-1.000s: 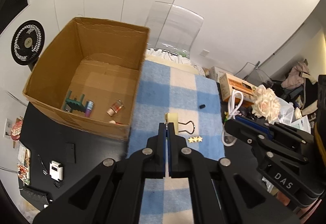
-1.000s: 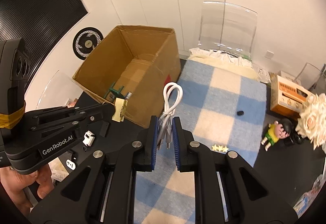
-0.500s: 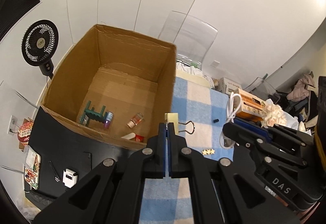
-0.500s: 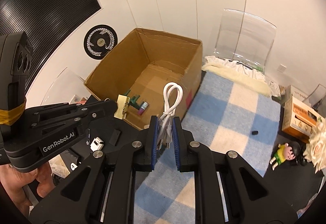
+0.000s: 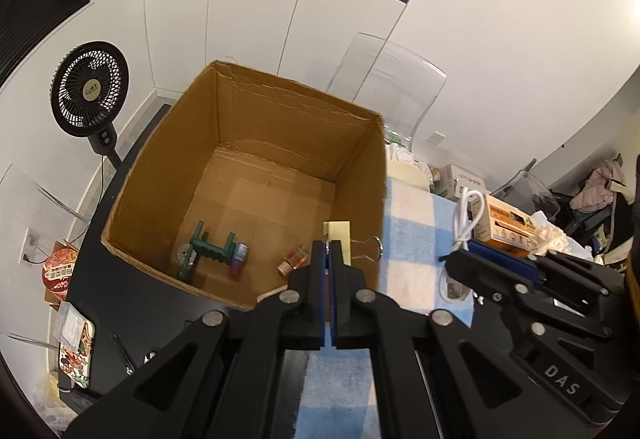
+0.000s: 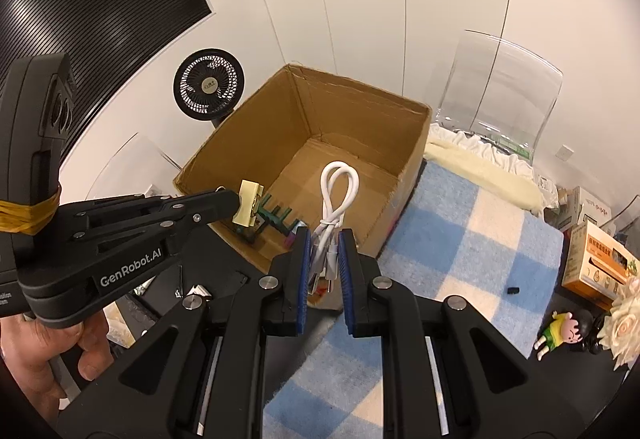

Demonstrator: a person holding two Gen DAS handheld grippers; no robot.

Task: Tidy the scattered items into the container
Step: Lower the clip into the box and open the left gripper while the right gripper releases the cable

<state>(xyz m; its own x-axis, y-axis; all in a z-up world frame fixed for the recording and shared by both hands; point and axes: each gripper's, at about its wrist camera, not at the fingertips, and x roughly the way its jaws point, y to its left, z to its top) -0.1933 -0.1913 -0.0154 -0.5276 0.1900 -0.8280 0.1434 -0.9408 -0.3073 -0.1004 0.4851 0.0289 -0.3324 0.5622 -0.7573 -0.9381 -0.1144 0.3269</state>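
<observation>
Left gripper [image 5: 329, 253] pinches a pale-yellow binder clip [image 5: 338, 239], right gripper [image 6: 325, 243] a coiled white cable [image 6: 336, 195], both poised over the open brown cardboard box [image 5: 256, 135] for dropping.

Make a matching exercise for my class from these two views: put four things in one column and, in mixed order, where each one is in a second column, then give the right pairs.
Things:
1. white cable
2. yellow binder clip
3. green rack
4. cartoon figurine

Places:
A. on the floor of the cardboard box
B. on the black tabletop, beside the checked cloth
C. held in the right tool
D. held in the left tool

Pairs: 1-C, 2-D, 3-A, 4-B
</observation>
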